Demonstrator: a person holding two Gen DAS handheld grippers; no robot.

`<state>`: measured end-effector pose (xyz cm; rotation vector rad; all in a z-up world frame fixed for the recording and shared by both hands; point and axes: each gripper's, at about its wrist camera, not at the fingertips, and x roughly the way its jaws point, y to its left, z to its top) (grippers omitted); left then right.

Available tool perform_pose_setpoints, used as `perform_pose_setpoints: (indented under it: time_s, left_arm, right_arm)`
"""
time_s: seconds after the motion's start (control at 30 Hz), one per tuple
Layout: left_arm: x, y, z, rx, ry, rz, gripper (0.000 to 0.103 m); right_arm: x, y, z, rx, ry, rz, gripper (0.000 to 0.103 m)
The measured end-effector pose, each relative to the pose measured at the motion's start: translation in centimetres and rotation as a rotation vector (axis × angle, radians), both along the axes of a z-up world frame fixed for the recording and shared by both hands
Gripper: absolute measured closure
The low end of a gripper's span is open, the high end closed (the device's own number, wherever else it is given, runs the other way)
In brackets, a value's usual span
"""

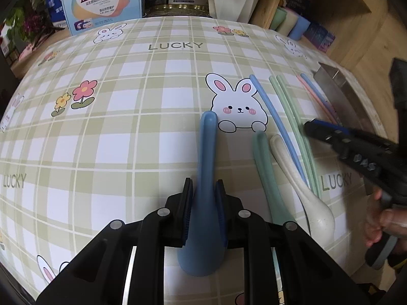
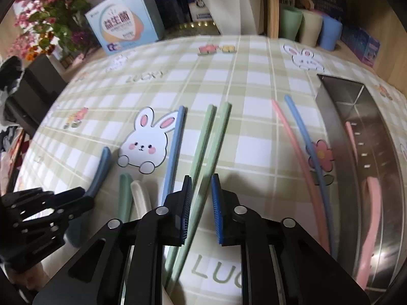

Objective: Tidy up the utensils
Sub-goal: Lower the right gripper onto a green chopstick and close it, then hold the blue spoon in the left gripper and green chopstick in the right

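My left hand-held gripper (image 1: 203, 203) clamps blue spoon (image 1: 207, 178); right hand-held gripper (image 2: 202, 206) straddles green chopsticks (image 2: 203, 152), pads not touching, on table (image 2: 254, 139).

- The bench (image 2: 254, 89) is wearing a green-and-white checked cloth with rabbits, flowers and "LUCKY" printed on it.
- A pair of green chopsticks (image 2: 203, 147) is lying side by side near the middle.
- A blue chopstick (image 2: 175, 147) is lying just left of them.
- A pink chopstick (image 2: 292, 137) and another blue chopstick (image 2: 302, 132) are lying beside a steel tray (image 2: 333, 132).
- A green spoon (image 1: 264, 167) and a white spoon (image 1: 300, 183) are resting side by side.
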<state>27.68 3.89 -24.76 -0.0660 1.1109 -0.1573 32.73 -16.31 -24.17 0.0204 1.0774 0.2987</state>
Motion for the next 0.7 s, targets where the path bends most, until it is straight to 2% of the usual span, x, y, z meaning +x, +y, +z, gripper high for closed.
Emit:
perform_pose_setpoints:
  time_s: [0.2, 0.43, 0.7]
  left_arm:
    - [-0.1, 0.1, 0.0, -0.007, -0.01, 0.0, 0.084]
    - [-0.2, 0.5, -0.1, -0.023, -0.021, -0.007, 0.084]
    - [-0.4, 0.0, -0.1, 0.007, -0.036, -0.009, 0.084]
  right_arm:
    - [-0.6, 0.6, -0.6, -0.053, -0.009, 0.018, 0.093]
    - [-2.3, -0.8, -0.8, -0.038, -0.043, 0.042, 0.095]
    - [-5.7, -0.9, -0.7, -0.155, -0.137, 0.108, 0.096]
